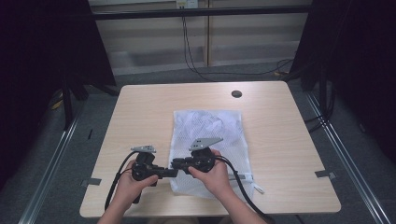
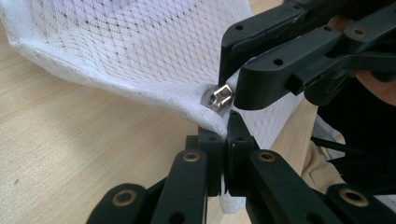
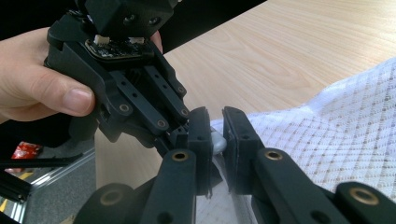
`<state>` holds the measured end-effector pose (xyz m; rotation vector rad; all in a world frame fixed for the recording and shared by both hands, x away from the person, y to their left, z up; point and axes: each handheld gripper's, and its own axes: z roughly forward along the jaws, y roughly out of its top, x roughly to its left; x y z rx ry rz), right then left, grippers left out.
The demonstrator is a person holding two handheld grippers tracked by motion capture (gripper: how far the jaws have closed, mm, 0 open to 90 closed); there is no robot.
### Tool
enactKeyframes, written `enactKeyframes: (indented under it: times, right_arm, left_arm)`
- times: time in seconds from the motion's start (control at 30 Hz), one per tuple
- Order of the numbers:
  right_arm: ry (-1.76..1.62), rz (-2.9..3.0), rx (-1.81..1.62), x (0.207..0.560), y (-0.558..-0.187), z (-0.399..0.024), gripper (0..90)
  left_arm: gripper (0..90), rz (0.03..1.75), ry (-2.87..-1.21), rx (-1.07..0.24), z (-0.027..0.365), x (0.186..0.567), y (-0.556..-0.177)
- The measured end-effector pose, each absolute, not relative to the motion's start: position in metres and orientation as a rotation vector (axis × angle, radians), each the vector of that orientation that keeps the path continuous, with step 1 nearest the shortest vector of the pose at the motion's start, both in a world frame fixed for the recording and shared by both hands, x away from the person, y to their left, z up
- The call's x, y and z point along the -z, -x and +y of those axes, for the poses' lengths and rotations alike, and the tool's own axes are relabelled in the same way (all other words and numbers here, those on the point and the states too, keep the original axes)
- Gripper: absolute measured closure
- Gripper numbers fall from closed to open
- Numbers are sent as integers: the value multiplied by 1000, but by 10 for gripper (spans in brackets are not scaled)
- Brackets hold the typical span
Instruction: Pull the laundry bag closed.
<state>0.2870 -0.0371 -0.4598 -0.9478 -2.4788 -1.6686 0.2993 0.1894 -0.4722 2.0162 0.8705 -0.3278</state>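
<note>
- Both hands sit closest, low on the table [image 1: 140, 107].
- Left gripper [image 2: 227, 135] pinches the white mesh bag [image 1: 208, 128] edge.
- Right gripper [image 3: 215, 140] jaws close around the metal zipper pull [image 2: 219, 98].

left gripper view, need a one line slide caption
Left gripper pinches the edge of a white mesh bag while the right gripper closes its jaws around the metal zipper slider.

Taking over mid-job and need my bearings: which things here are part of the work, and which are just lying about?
In the job:
- white mesh bag
- its metal zipper slider
- left gripper, shut on the bag's edge
- right gripper, closing around the slider

Lying about:
- round black grommet in the table
- cables on the floor behind
</note>
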Motion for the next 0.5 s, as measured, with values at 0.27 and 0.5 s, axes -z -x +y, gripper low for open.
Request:
enactKeyframes:
  times: [0.27,0.5]
  right_arm:
    - [935,-2475,1645,459,-286,-40,826]
    - [934,-2468,1632,459,-285,-42,828]
  left_arm:
    - [883,908,-1999,357,191,470,-299]
    - [884,920,-2005,356,192,469,-299]
